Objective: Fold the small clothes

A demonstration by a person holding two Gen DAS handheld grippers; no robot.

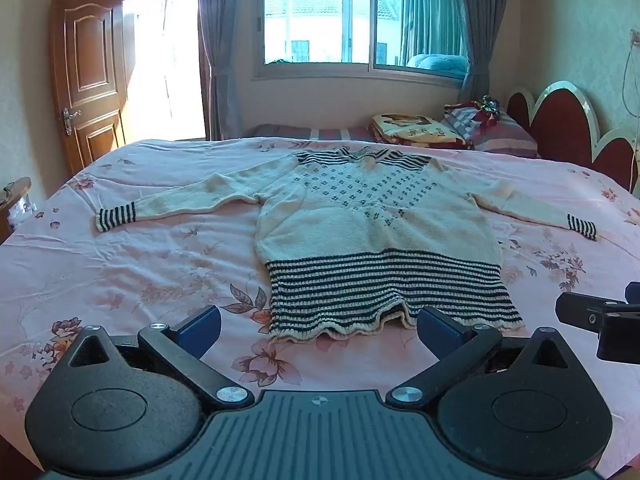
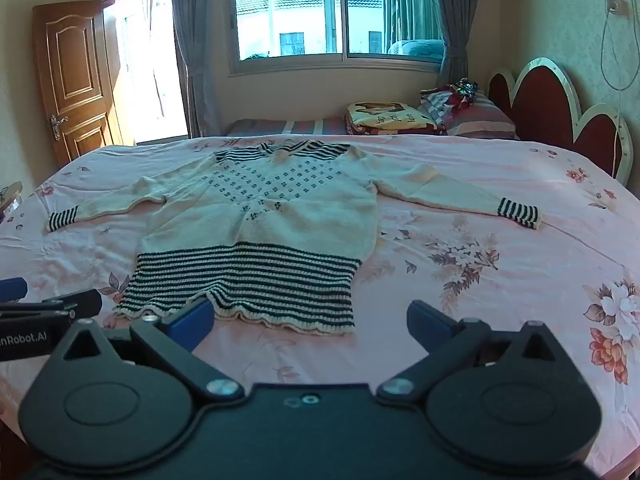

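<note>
A bed (image 1: 120,264) with a pink floral sheet filled the room's middle, its red scalloped headboard (image 1: 568,128) to the right. Behind it stood a window (image 1: 352,20) with grey curtains (image 1: 216,48), and on the left an open wooden door (image 1: 86,80) beside a bright doorway. A white cable (image 2: 616,40) hung on the right wall. Part of a label, "nRobot.AI", could be read on the left claw's body at the left edge of the right wrist view. A folded yellow blanket (image 1: 416,130) and striped pillows (image 1: 496,130) lay near the headboard, well apart from the sweater (image 1: 372,216). The sweater, cream with dark dots on the chest and dark stripes at collar, cuffs and hem, lay flat and face up on the sheet, both sleeves spread out sideways, hem toward the cameras. The left claw (image 1: 320,330) hung just before the hem with its blue-padded fingers (image 1: 204,326) wide apart and holding nothing. The right claw (image 2: 310,322) was likewise spread and empty, its left finger overlapping the hem's edge in the view, though whether it touched the knit could not be told. Nothing lay between the claws and the sweater.
</note>
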